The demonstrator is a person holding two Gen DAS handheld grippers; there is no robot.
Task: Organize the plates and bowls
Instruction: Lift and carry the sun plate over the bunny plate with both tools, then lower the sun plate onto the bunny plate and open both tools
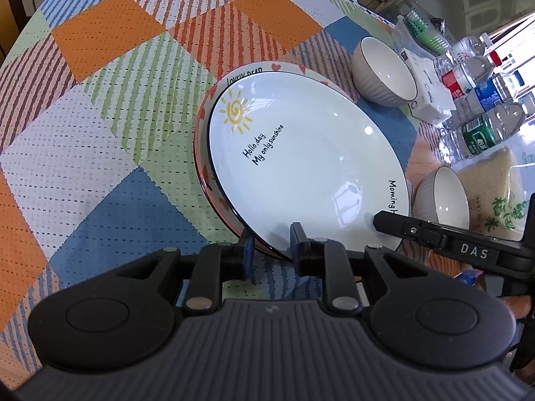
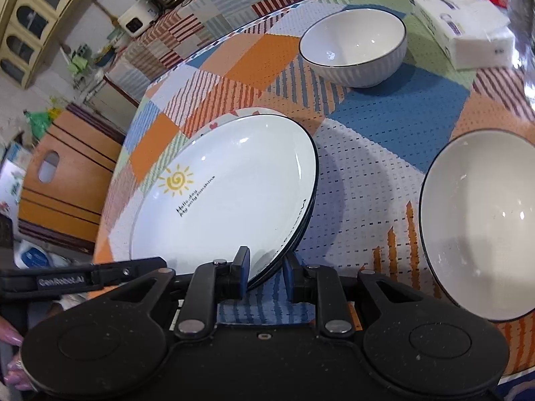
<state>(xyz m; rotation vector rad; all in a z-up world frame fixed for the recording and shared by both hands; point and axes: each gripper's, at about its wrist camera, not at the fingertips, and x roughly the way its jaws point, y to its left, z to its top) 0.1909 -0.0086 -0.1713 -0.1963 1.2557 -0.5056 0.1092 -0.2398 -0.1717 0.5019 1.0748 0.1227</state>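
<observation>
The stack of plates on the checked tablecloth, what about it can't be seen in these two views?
- Heart-rimmed lower plate: both views; white sun-printed top plate covers all but its rim.
- "Morning" rim lettering: left view, cut by right gripper.
- Plate count: right view, edges blurred.
- Near rim: left gripper, right gripper hide it.

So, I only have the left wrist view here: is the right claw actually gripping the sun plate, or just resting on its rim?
Observer: Gripping. In the right wrist view the rim of the sun plate sits between the blue pads of the right claw, which is closed on it.
Operator: And the nearer bowl, anything in it? I only see part of the inside.
Observer: Nothing. The nearer bowl shows almost its whole inside there, bare apart from faint specks.
</observation>
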